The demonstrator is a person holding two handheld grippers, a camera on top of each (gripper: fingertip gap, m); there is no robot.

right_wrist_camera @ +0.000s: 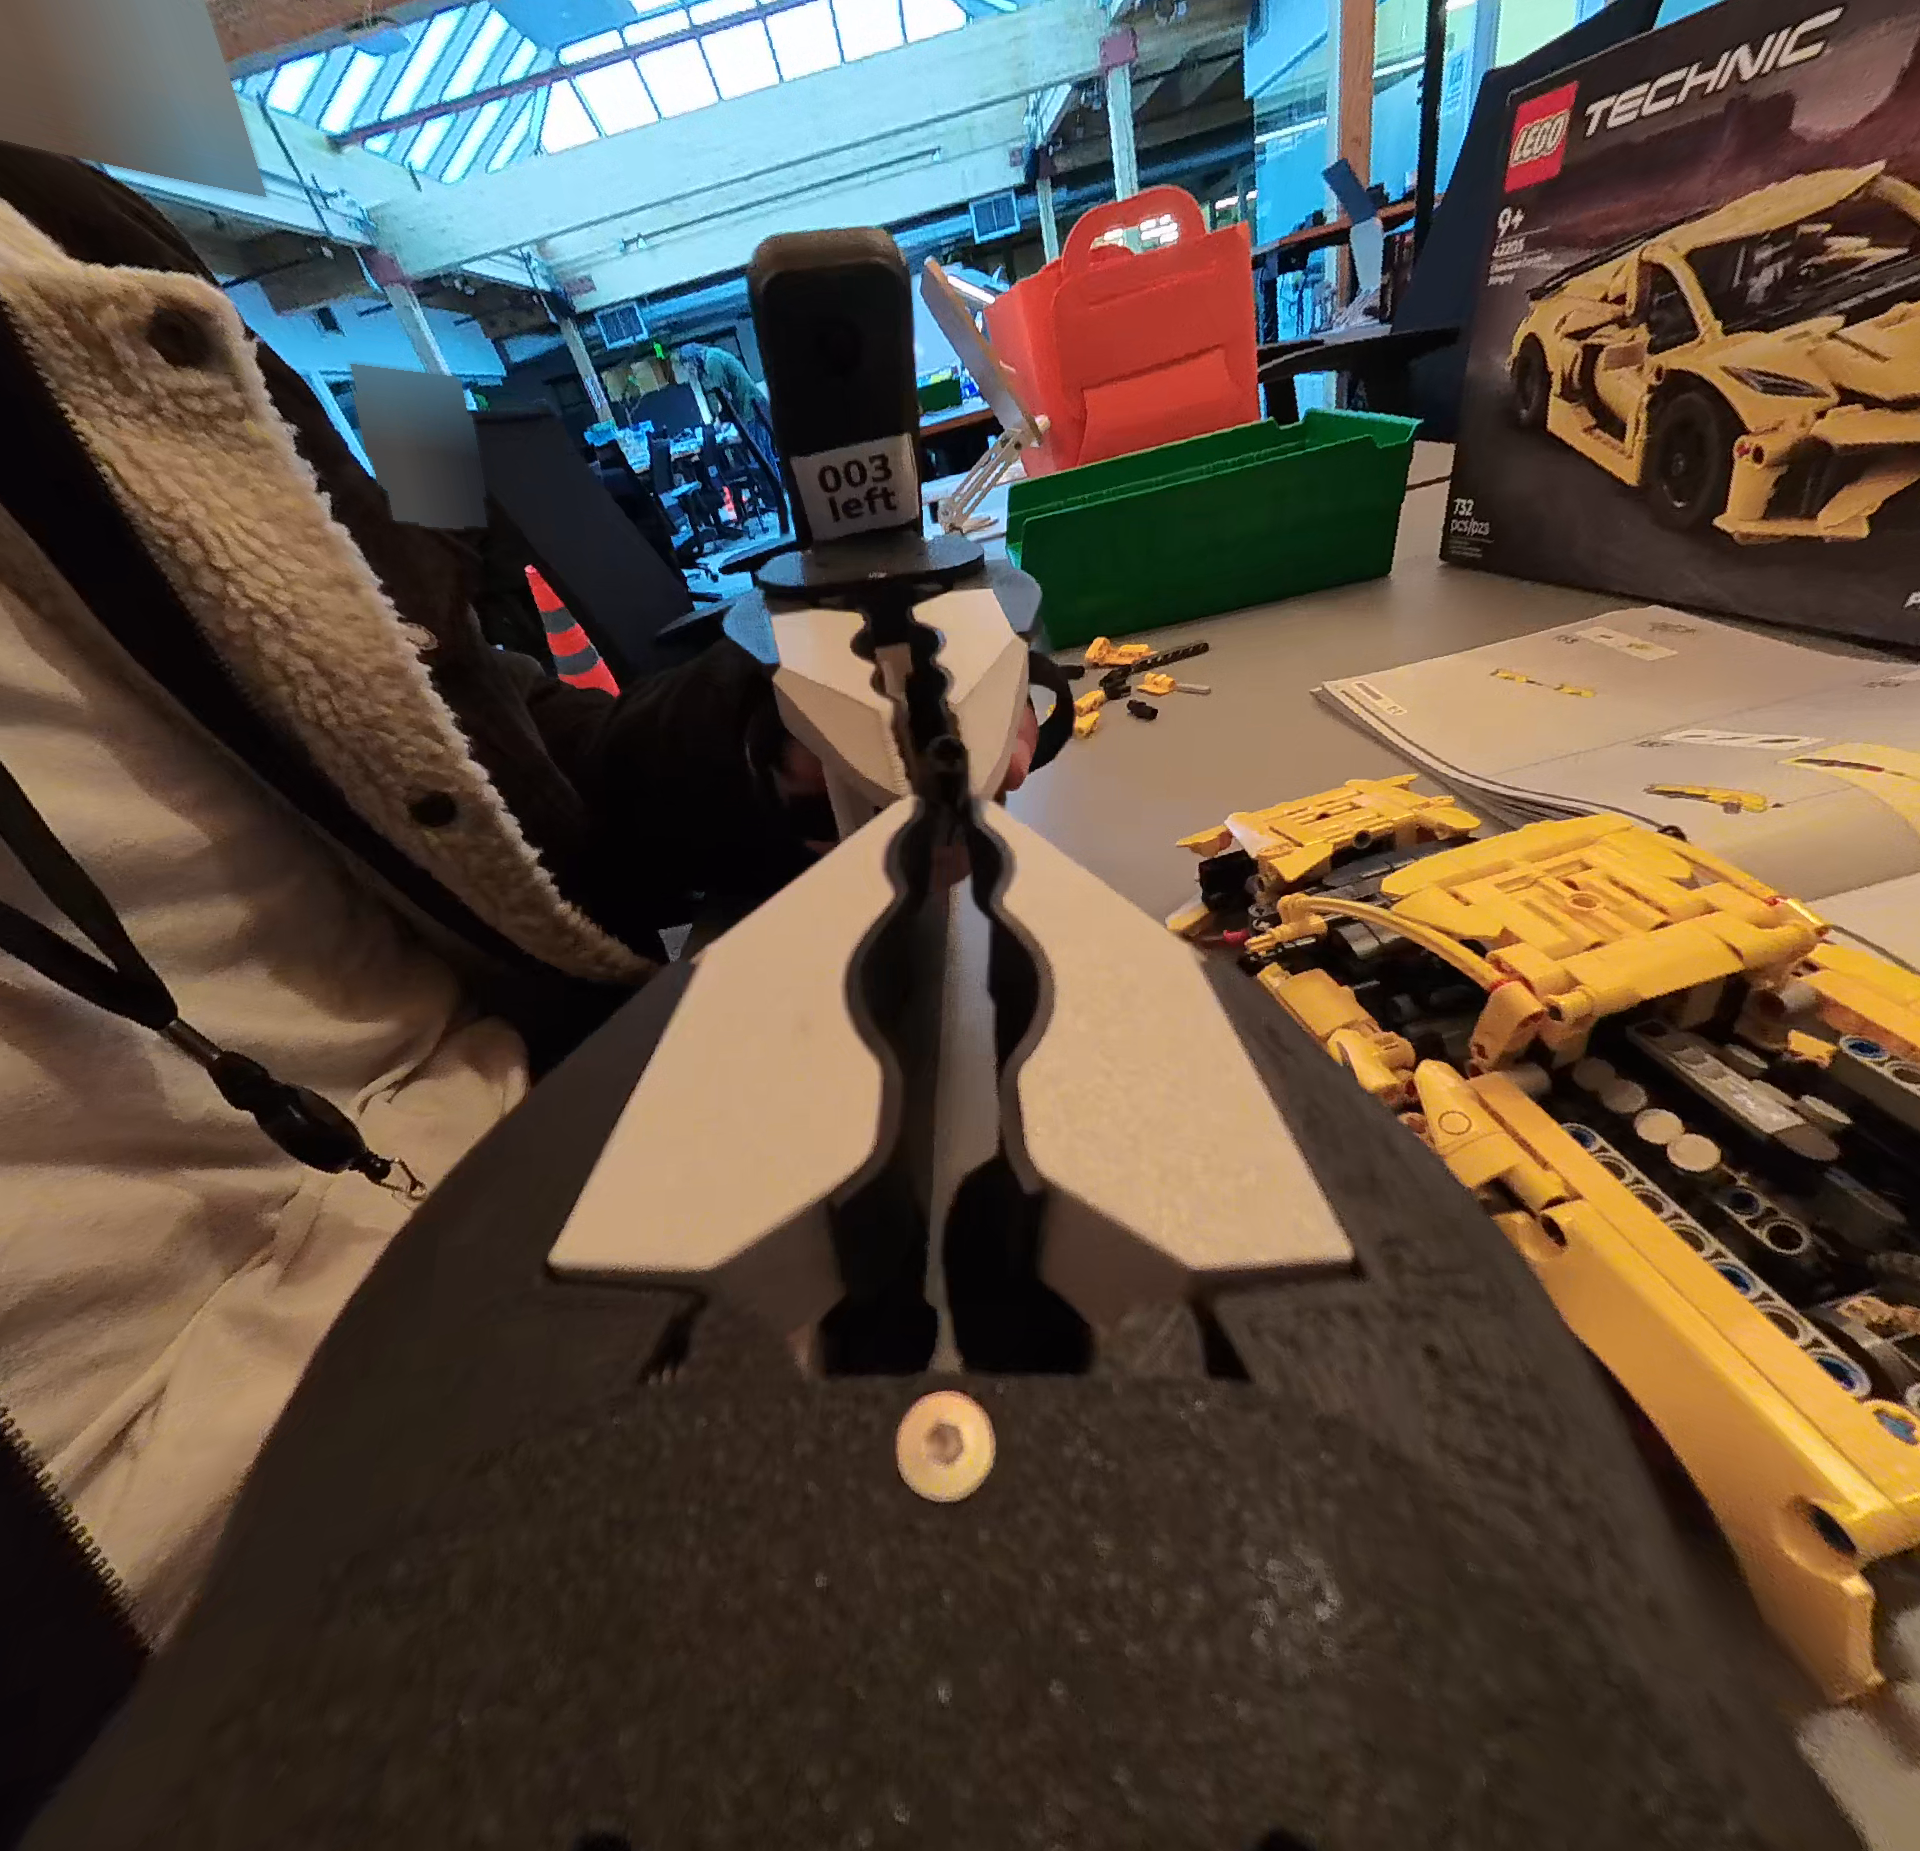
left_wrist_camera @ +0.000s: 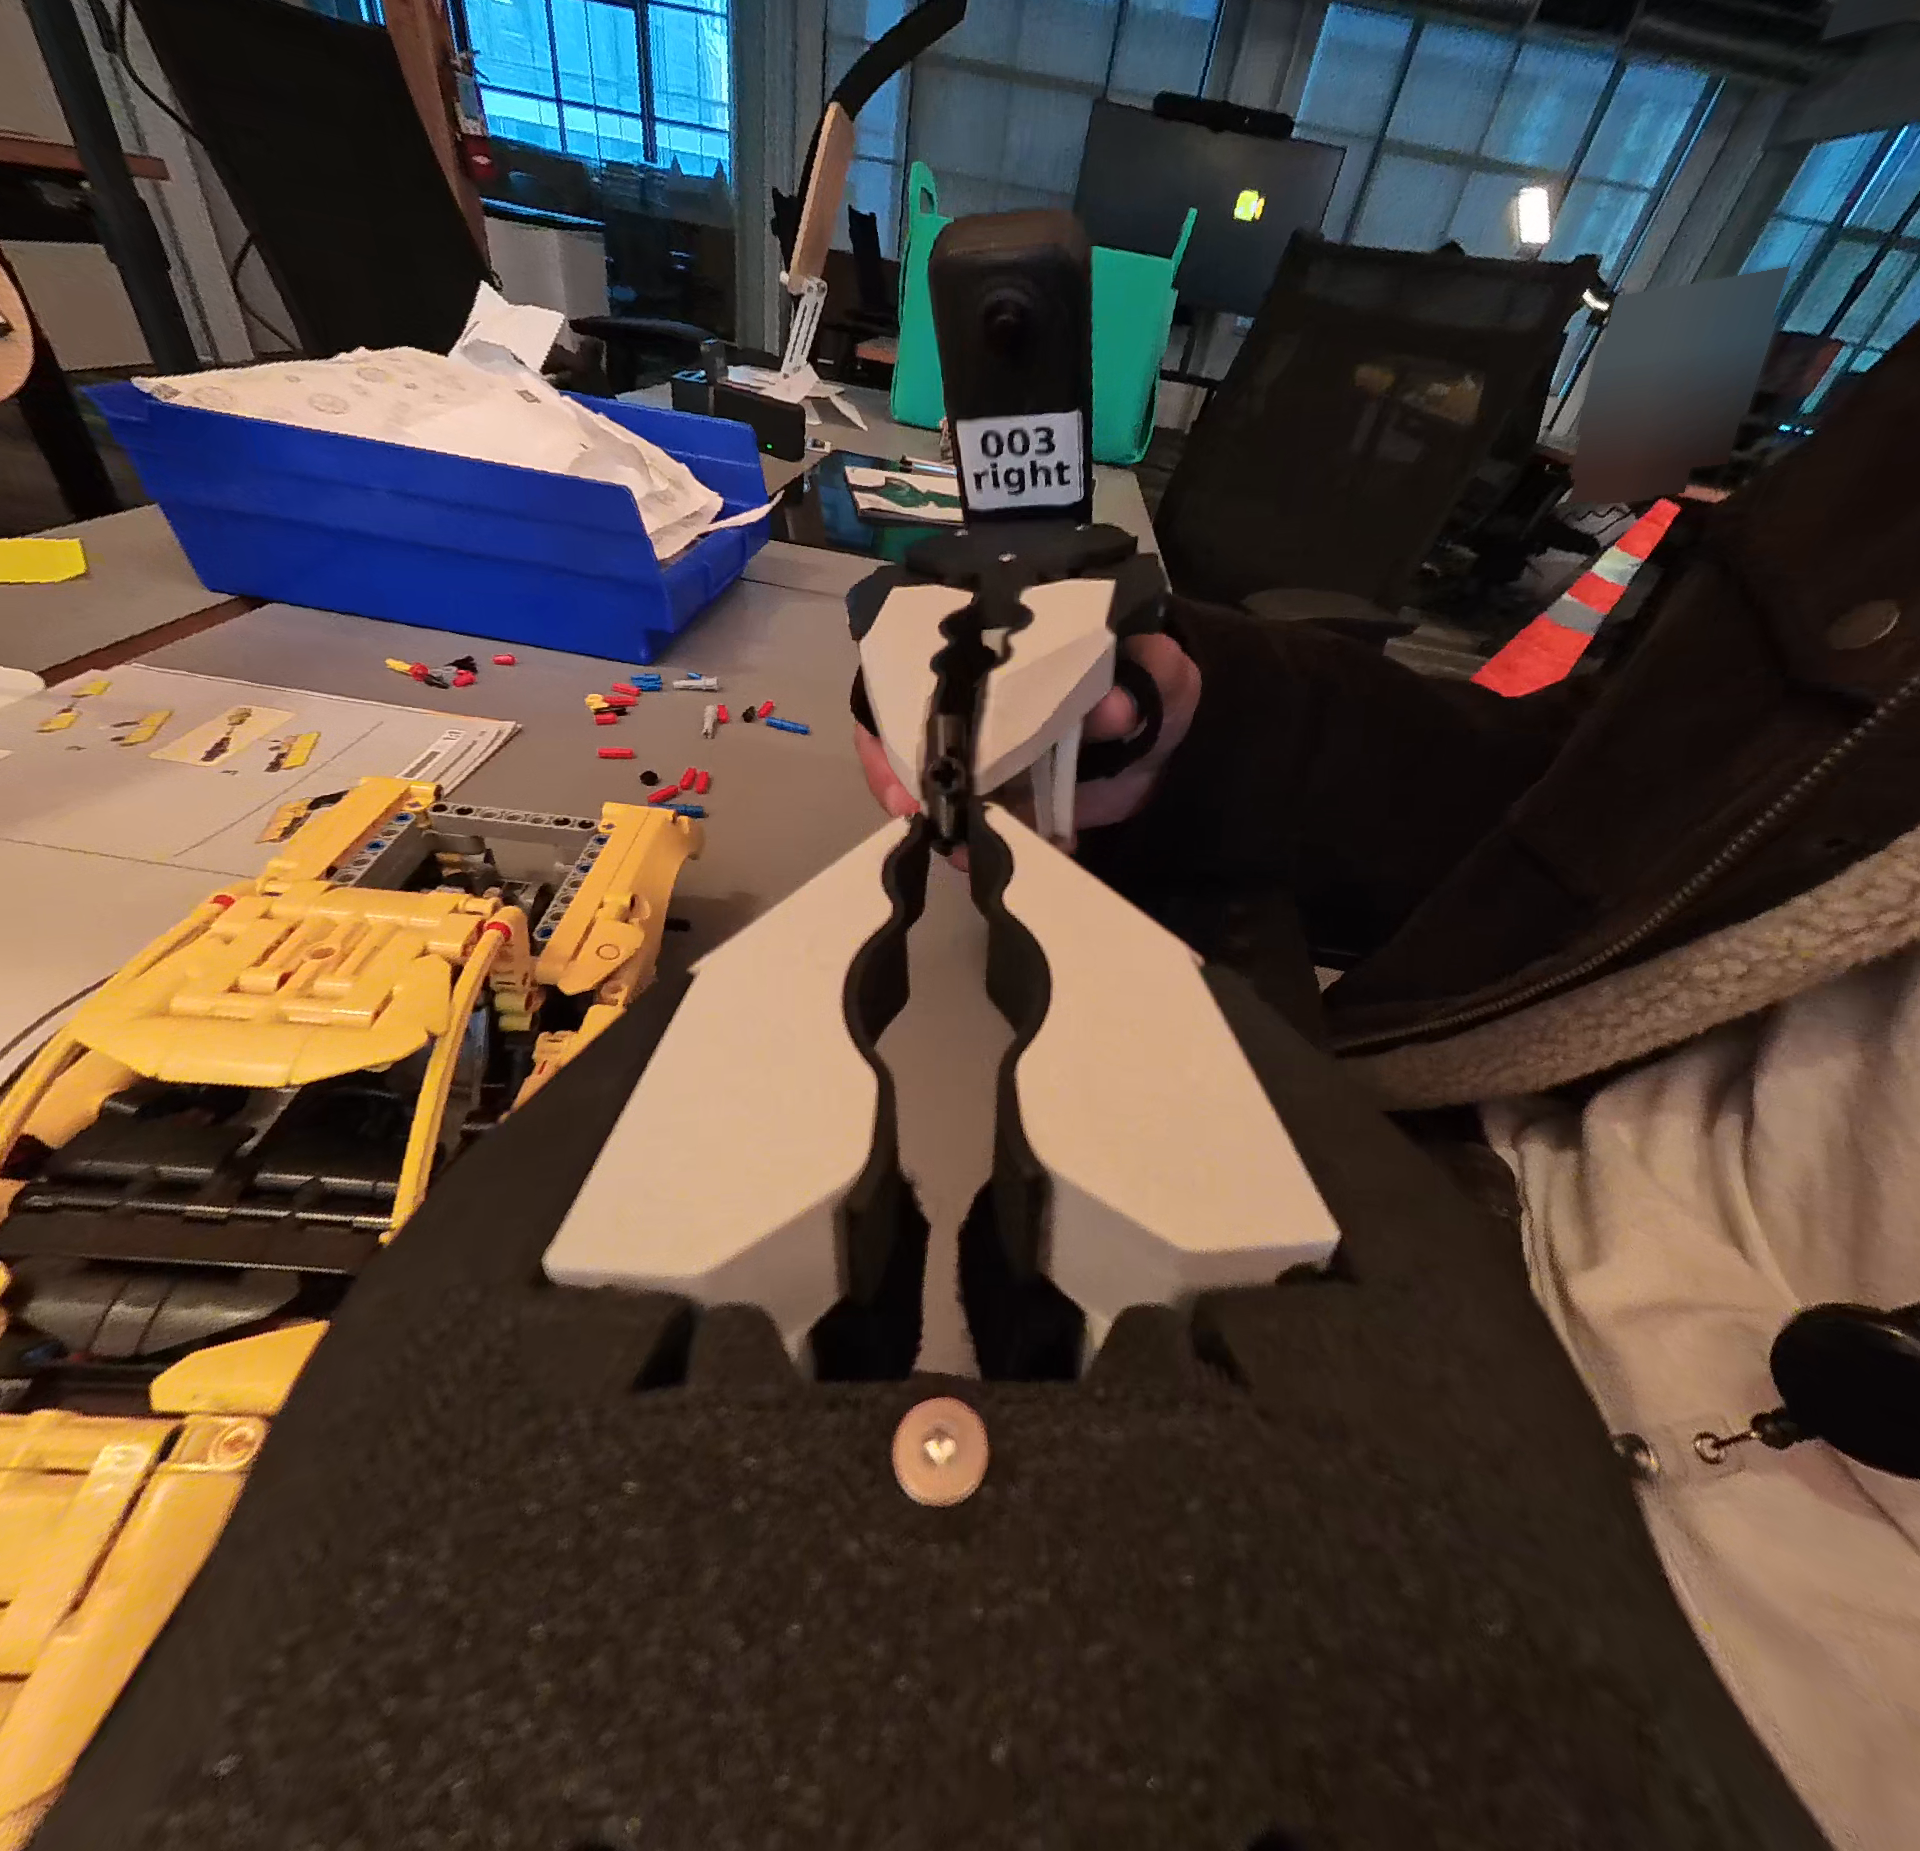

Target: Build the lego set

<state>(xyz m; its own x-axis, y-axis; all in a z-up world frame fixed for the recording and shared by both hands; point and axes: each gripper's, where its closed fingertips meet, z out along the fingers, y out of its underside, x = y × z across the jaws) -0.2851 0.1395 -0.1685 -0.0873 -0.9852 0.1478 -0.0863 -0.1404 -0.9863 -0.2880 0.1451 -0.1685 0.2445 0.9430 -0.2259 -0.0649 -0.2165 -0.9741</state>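
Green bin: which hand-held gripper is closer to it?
Left. The left hand-held gripper is just in front of the green bin; the right hand-held gripper faces it from farther back.

orange bag [right_wrist_camera: 1132, 347], traffic cone [right_wrist_camera: 566, 638]

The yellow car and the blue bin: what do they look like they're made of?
Yellow car: hard moulded plastic by the look, glossy, with studless beams and pin holes.
Blue bin: seemingly rigid plastic, smooth with a slight sheen and ribbed walls; crumpled paper lies inside.
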